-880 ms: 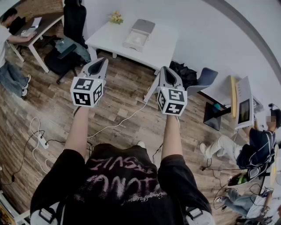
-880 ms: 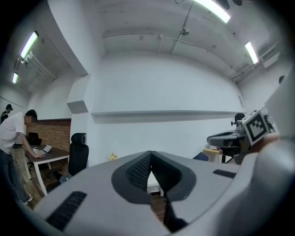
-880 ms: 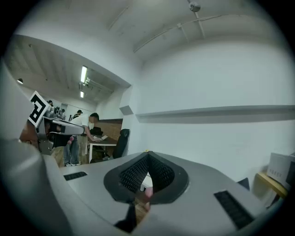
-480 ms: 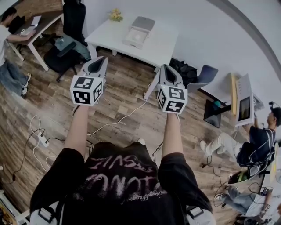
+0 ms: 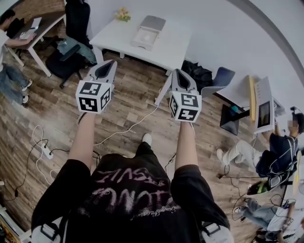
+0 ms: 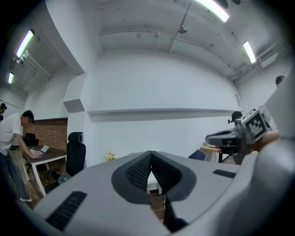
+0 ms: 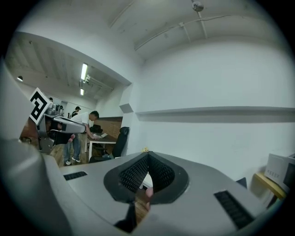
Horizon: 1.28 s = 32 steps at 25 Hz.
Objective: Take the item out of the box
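A pale grey box (image 5: 148, 32) with its lid tipped open sits on a white table (image 5: 171, 52) across the room; what lies inside it cannot be made out. I hold both grippers out at chest height over the wooden floor, well short of the table. The left gripper (image 5: 110, 62) points toward the table's near left corner, and its jaws (image 6: 150, 154) meet at the tip with nothing between them. The right gripper (image 5: 176, 71) is level beside it, and its jaws (image 7: 147, 156) are likewise shut and empty.
Yellow flowers (image 5: 122, 14) stand at the table's far corner. A black office chair (image 5: 76, 23) and a desk with a person (image 5: 9, 42) are at the left. A black bag (image 5: 197, 76) and blue chair (image 5: 219, 81) lie right of the table. Cables and a power strip (image 5: 46, 152) cross the floor.
A shoe has come forward below the grippers and the table has shifted slightly up in the head view. Both grippers hold the same pose, shut.
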Available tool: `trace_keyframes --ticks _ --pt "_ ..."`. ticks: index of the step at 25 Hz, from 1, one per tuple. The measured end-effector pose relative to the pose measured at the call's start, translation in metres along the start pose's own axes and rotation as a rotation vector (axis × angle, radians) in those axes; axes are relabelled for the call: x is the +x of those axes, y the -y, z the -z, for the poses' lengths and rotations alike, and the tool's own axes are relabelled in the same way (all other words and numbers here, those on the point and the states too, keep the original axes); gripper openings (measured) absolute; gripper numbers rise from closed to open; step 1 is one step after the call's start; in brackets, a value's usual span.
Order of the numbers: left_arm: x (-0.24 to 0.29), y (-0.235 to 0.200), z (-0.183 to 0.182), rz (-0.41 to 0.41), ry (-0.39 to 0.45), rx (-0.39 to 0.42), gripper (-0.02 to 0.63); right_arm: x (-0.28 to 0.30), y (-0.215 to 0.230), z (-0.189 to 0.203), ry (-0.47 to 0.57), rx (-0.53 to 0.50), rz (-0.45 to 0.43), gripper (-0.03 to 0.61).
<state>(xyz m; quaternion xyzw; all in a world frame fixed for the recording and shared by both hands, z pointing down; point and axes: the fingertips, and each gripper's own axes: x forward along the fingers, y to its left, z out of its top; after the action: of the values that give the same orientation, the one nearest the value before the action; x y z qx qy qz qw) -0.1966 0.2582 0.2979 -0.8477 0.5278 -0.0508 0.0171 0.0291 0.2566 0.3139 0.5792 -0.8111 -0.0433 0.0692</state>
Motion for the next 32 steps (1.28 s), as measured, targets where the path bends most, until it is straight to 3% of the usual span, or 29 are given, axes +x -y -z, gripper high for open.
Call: trace_keyframes --ticks 21,32 --pt "0.079 -0.039 0.014 -0.045 -0.045 0.002 0.002 0.098 0.035 0.021 -0.014 0.029 -0.026 0.009" --pt "0.156 -0.059 0.017 -0.056 -0.055 0.001 0.002 0.169 0.075 0.036 -0.006 0.071 -0.053 0.009"
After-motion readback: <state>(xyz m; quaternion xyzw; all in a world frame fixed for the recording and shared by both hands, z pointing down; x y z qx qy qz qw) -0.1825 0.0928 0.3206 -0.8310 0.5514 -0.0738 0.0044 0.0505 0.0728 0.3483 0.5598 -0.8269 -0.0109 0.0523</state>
